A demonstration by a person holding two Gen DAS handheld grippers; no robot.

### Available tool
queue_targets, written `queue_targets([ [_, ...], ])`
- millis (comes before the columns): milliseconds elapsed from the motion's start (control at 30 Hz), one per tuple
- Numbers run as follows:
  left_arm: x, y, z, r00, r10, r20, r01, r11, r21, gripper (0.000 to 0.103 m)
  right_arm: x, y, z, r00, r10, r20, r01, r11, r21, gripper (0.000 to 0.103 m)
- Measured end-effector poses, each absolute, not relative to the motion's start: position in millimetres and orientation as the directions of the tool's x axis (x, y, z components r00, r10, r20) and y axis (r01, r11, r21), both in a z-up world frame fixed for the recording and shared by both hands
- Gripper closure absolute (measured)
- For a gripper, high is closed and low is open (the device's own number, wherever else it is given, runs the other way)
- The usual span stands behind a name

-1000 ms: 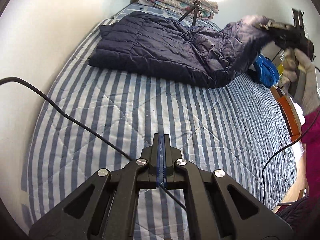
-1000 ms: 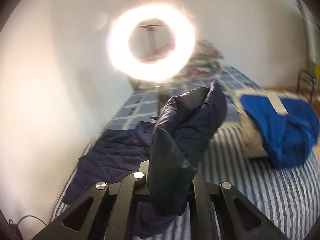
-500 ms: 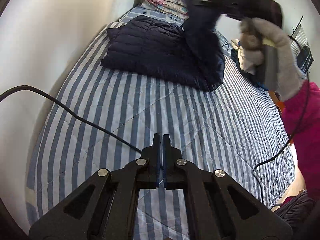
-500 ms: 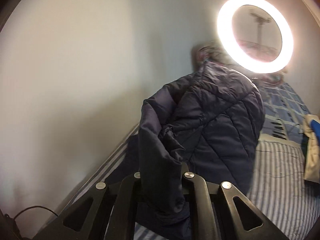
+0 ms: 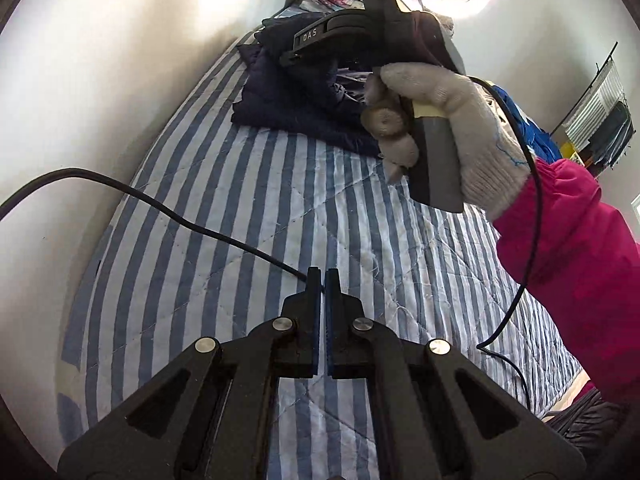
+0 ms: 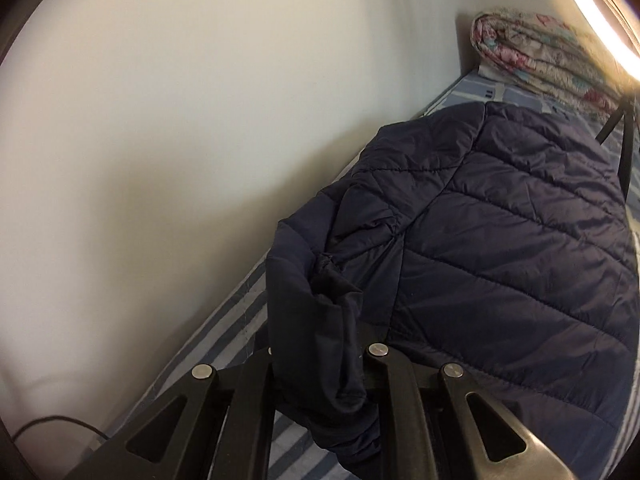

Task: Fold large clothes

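Right wrist view: the right gripper (image 6: 320, 344) pinches a fold of the navy quilted jacket (image 6: 500, 248), which lies on the striped bed (image 6: 224, 320) beside the wall, near a rolled floral blanket (image 6: 532, 52). Seen from the left wrist, the left gripper (image 5: 320, 280) hovers over the bed, jaws pressed together, empty.

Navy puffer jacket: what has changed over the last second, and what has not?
The right gripper, shut on the jacket's sleeve throughout, swung from the right side of the bed across and down over the navy puffer jacket, folding the sleeve onto the body near the wall. Nothing was let go. The left gripper stayed shut and empty over the striped quilt; the floral blanket has not moved.
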State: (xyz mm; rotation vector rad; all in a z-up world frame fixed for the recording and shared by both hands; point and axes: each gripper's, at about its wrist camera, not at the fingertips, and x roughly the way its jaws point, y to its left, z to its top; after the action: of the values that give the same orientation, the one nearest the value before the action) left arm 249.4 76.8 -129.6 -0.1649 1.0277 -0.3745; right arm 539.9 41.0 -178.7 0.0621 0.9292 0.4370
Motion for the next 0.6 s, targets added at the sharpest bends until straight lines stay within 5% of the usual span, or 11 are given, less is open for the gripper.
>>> queue_targets([
  [67,249.8,77.7,-128.1,0.461,-0.38,-0.802,0.225,0.924,-0.308,0.103,541.1,44.3,-181.6,0.507,0.396,-0.766,-0.341,0.908,0.244,0.094],
  [200,248.0,77.2,-124.3,0.466,-0.377,-0.8,0.229,0.925,-0.303,0.103,541.0,42.5,-173.7,0.452,0.522,-0.723,-0.394,0.844,0.363,0.058],
  [267,247.3,77.2,-122.1,0.472,-0.376,-0.798,0.232,0.926,-0.299,0.103,534.8,33.8,-164.6,0.428,0.602,-0.674,-0.416,0.793,0.445,0.049],
  [467,253.8,73.6,-106.0,0.504,-0.362,-0.784,0.24,0.931,-0.275,0.103,511.1,-23.5,-134.2,0.459,0.678,-0.574,-0.423,0.735,0.53,0.048],
  [600,277.4,66.2,-83.7,0.561,-0.338,-0.756,0.241,0.94,-0.241,0.103,495.7,-79.3,-126.0,0.557,0.582,-0.593,-0.347,0.811,0.471,0.062],
])
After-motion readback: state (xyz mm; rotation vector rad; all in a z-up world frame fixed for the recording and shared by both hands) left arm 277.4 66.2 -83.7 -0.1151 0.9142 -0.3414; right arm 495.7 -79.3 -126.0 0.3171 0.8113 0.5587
